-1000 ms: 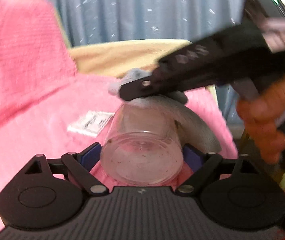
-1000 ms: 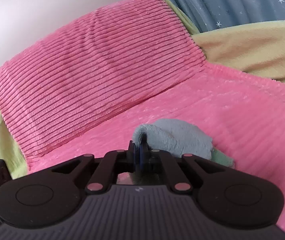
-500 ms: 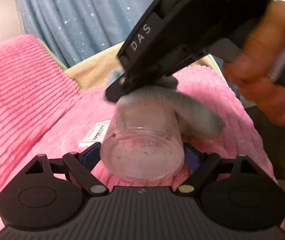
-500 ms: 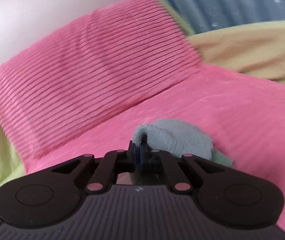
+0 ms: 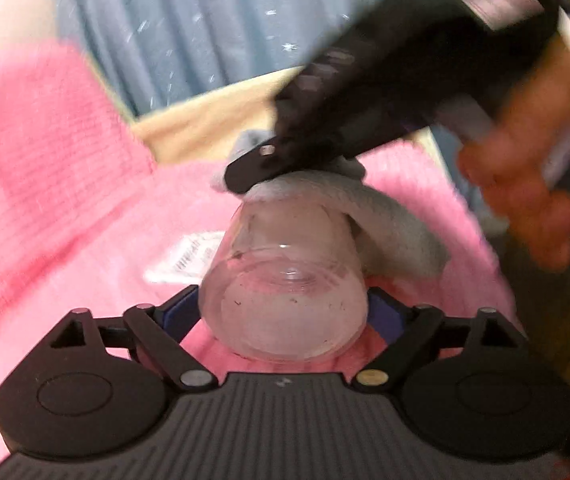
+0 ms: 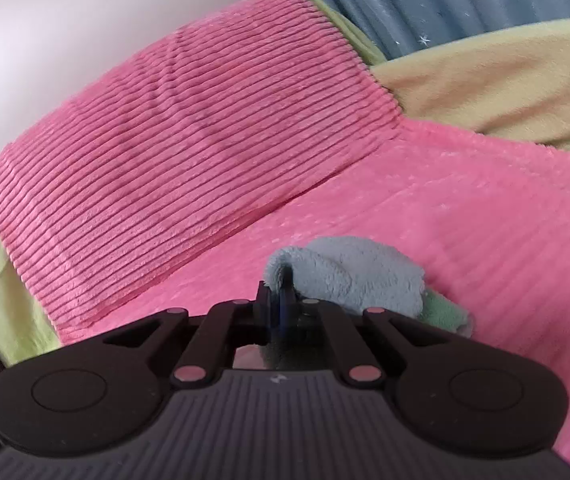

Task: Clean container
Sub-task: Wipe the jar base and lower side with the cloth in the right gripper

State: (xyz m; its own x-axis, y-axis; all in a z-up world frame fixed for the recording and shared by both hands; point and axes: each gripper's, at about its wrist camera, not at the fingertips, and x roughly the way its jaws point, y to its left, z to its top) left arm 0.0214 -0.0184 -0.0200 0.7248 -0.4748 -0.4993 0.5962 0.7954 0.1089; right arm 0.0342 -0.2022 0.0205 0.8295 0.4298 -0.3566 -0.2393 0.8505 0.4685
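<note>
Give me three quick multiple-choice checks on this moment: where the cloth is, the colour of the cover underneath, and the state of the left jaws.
1. Where is the grey cloth?
A. On the clear container's far end
B. Flat on the cover
C. In the left gripper

2. What colour is the ribbed cover?
A. Blue
B. Pink
C. White

3. The left jaws are:
A. Wide open, empty
B. Shut on the container
C. Shut on the cloth

Answers: 1 A, the right gripper presses the cloth there; 2 B, pink ribs; 3 B, both pads grip its sides.
</note>
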